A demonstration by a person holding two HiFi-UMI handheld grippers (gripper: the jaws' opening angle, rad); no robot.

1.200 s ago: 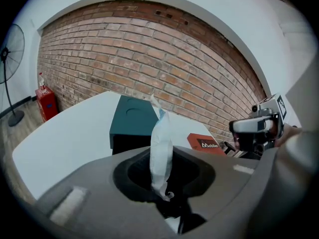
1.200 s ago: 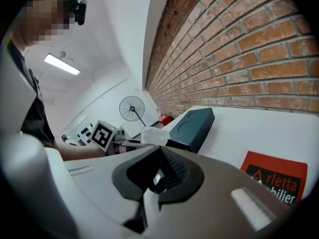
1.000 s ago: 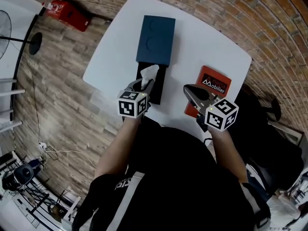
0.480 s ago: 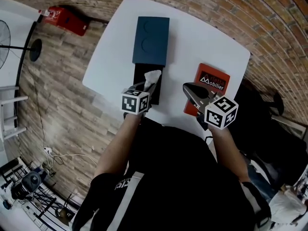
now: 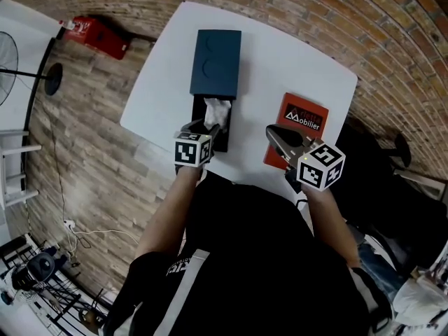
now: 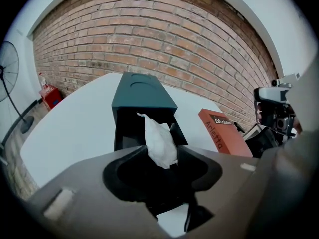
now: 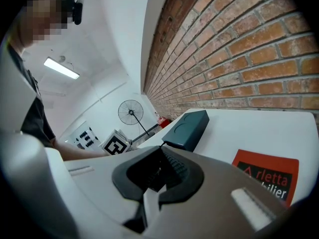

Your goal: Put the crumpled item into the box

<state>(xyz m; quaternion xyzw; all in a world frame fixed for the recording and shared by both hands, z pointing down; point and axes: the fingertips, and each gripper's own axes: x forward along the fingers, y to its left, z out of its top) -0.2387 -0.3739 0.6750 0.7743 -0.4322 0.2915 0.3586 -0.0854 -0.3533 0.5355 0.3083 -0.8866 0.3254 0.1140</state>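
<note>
Red booklet (image 5: 305,113) beside the box (image 5: 215,61) — apart; extinguisher (image 5: 98,32) on the floor (image 5: 84,152).

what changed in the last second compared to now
The left tool is letting go: its jaws, closed on the crumpled paper a second ago, are opening, with the paper still standing between them over the open black tray of the box. The right tool stayed shut and empty beside the red booklet; the box stayed put.

Thin crumpled paper (image 6: 159,142) — matt box (image 6: 143,91)
</note>
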